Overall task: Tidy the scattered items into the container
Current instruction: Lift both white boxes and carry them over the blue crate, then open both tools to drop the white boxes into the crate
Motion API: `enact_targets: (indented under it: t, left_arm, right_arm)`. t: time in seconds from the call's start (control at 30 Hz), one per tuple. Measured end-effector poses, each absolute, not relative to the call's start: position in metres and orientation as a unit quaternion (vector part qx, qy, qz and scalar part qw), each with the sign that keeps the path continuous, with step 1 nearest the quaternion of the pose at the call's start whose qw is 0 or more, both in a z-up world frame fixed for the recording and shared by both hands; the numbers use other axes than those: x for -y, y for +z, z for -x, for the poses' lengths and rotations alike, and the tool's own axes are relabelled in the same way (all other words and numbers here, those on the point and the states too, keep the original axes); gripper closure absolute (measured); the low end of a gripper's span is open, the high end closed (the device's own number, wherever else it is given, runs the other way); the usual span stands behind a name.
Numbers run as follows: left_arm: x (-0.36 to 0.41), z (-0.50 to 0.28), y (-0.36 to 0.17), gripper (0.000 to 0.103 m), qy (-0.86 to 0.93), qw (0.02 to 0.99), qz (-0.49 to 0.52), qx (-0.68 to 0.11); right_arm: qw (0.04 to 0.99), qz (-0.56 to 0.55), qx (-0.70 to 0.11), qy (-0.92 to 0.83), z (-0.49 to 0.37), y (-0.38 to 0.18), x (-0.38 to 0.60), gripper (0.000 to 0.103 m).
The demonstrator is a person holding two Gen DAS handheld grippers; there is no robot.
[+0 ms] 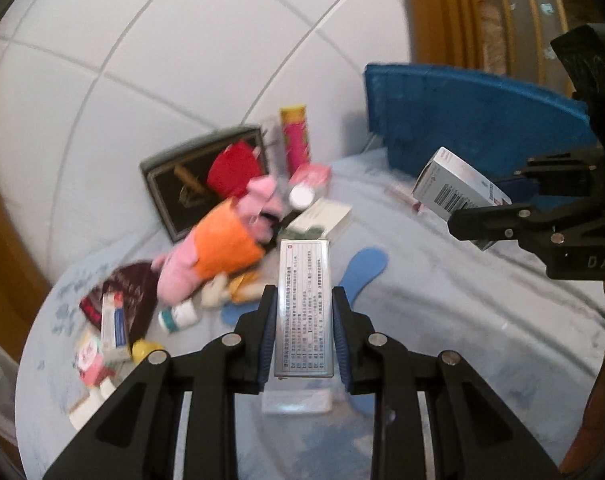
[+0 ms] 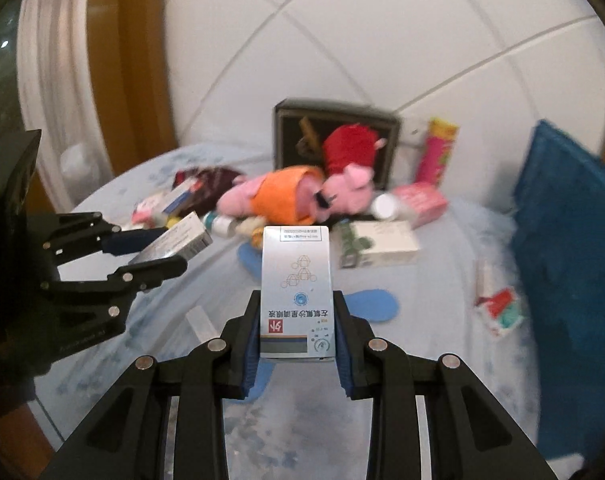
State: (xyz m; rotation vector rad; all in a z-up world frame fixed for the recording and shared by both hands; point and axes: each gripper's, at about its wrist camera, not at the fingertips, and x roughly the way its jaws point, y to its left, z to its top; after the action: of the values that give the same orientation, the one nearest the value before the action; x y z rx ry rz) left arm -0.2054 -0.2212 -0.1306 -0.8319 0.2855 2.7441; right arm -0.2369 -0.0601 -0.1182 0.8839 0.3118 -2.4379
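My left gripper [image 1: 304, 300] is shut on a silver medicine box [image 1: 304, 304], held above the light blue cloth. It also shows in the right wrist view [image 2: 150, 258] at left. My right gripper [image 2: 296, 300] is shut on a white eye-drop box [image 2: 296, 280]; it shows in the left wrist view [image 1: 482, 216] at right with its box [image 1: 454, 184]. Scattered items lie behind: a pink plush pig in orange [image 1: 218, 252], a red plush [image 2: 350, 152], a pink-yellow tube [image 1: 296, 136], several small boxes and bottles. The blue container [image 1: 470, 120] stands at right.
A dark framed box [image 1: 182, 184] leans against the white tiled wall [image 1: 182, 40]. A white-green box [image 2: 376, 246] and a red-teal packet [image 2: 500, 308] lie on the cloth [image 1: 462, 320]. A wooden edge [image 1: 6, 240] runs along the left.
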Motion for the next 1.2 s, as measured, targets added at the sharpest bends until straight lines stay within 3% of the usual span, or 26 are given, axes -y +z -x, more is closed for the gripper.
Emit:
enact_targets:
  t: [0.43,0.77,1.2]
  left_arm:
    - [0.105,0.183,-0.039,0.077,0.952,0.197,0.195,-0.127]
    - [-0.048,0.177,0.026,0.077,0.953,0.234,0.143,-0.131]
    - [-0.238,0.238,0.069,0.077,0.953,0.221,0.144,-0.151]
  right_arm:
    - [0.155,-0.254,-0.072,-0.952,0.181,-0.030,-0.063,0.072]
    - [0.103,-0.199,-0.046,-0.974,0.137,0.042,-0.206,0.072]
    - [0.040,-0.203,-0.038,-0.978,0.198,0.107,-0.388,0.072]
